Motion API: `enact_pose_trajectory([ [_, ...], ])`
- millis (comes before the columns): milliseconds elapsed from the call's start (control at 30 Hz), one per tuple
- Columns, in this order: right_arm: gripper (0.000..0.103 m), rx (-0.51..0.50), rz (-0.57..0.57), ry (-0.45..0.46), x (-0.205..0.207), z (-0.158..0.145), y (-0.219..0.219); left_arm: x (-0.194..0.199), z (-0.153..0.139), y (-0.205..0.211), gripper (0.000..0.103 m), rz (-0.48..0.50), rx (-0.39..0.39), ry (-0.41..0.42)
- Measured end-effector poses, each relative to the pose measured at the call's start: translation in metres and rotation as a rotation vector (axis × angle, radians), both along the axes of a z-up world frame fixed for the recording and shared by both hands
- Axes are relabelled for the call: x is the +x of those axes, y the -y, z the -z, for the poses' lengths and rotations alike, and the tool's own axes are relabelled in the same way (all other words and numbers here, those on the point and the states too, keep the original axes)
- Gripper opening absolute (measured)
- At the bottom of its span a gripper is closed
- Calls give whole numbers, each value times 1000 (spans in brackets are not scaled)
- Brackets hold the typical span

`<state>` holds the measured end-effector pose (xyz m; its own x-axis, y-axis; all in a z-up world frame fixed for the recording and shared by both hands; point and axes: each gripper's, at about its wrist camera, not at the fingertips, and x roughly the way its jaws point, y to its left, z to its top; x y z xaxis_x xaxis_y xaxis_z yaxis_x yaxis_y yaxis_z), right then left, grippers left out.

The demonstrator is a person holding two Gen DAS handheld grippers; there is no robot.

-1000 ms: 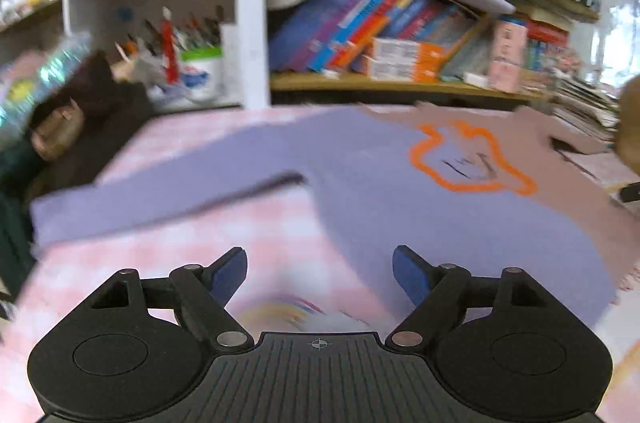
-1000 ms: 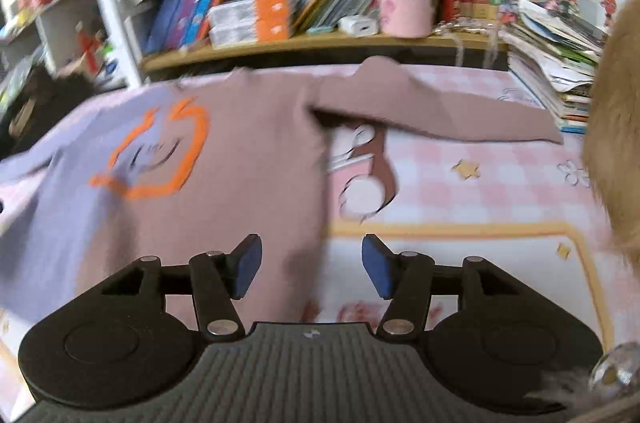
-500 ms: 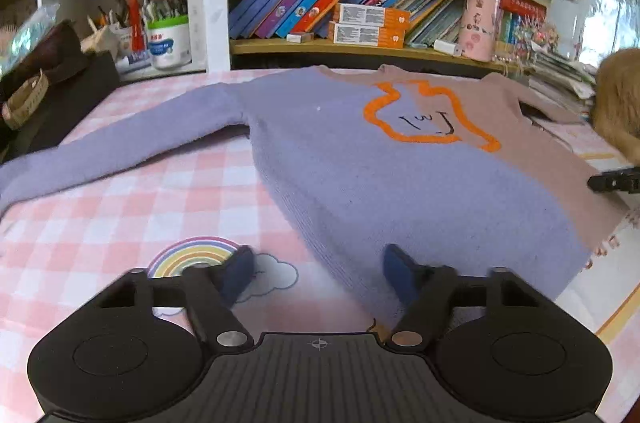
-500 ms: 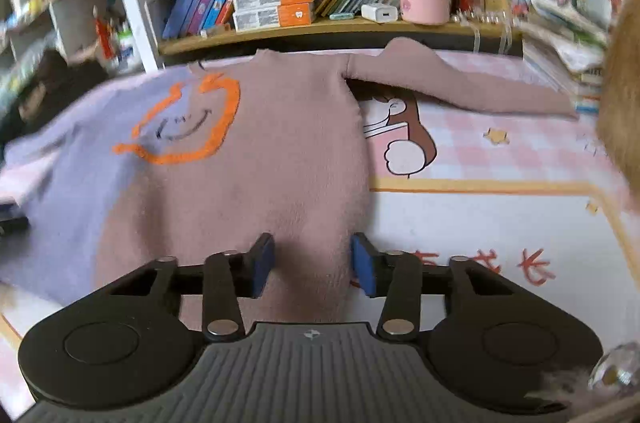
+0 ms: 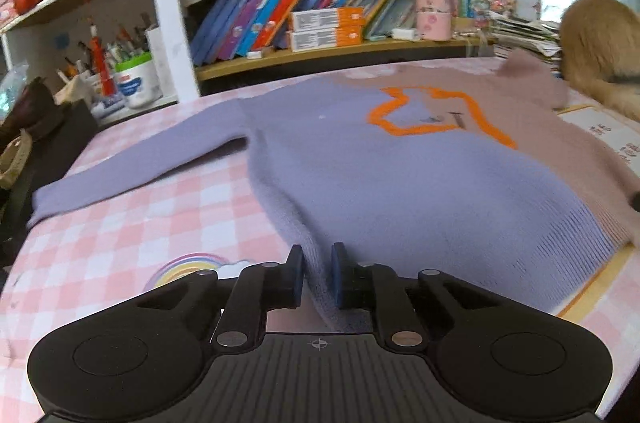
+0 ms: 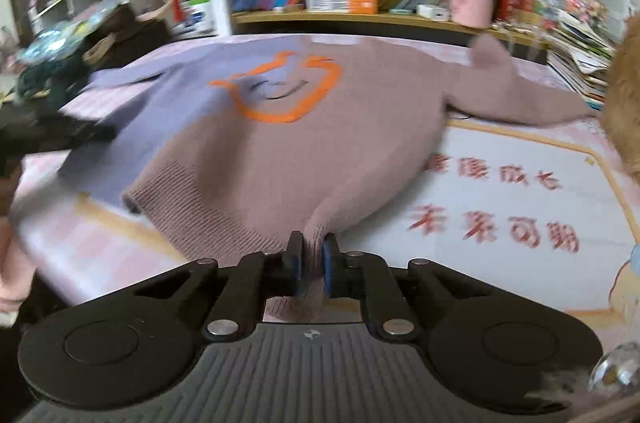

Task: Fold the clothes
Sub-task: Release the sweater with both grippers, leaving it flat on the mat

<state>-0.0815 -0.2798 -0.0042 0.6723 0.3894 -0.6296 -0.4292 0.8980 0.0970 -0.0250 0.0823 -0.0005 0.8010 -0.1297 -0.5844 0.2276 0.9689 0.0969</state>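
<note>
A knitted sweater, lilac on one half and dusty pink on the other, lies spread face up on the table with an orange outline drawing on the chest. My left gripper is shut on the lilac hem corner. My right gripper is shut on the pink hem corner, and the fabric bunches between its pads. The lilac sleeve stretches out to the left, the pink sleeve to the right.
The table has a pink checked cloth with printed pictures. A bookshelf runs along the back. A dark bag sits at the left edge. An orange furry animal lies at the right, next to a paper stack.
Both grippers moved forward to the sweater's hem and closed on it, the left on the lilac corner, the right on the pink corner. The hem is now lifted and bunched.
</note>
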Motion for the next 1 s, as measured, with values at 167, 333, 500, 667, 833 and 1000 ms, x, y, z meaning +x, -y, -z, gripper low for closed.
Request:
enact_pose_trajectory([
  [167, 9, 19, 52, 31, 23, 4, 1, -6, -1, -19, 7, -63, -76, -17],
  [333, 9, -75, 79, 98, 31, 6, -2, -23, 0, -6, 8, -105, -87, 0],
  [500, 44, -33, 111, 88, 24, 5, 20, -26, -5, -13, 17, -123, -119, -14],
  [667, 48, 94, 168, 74, 31, -4, 39, -33, -14, -22, 74, -175, -133, 18],
  [833, 44, 100, 176, 39, 36, 0, 38, -31, -12, -29, 74, -214, -198, 11],
  [1000, 33, 84, 187, 24, 43, 5, 36, -26, -7, -25, 72, -201, -213, 4],
])
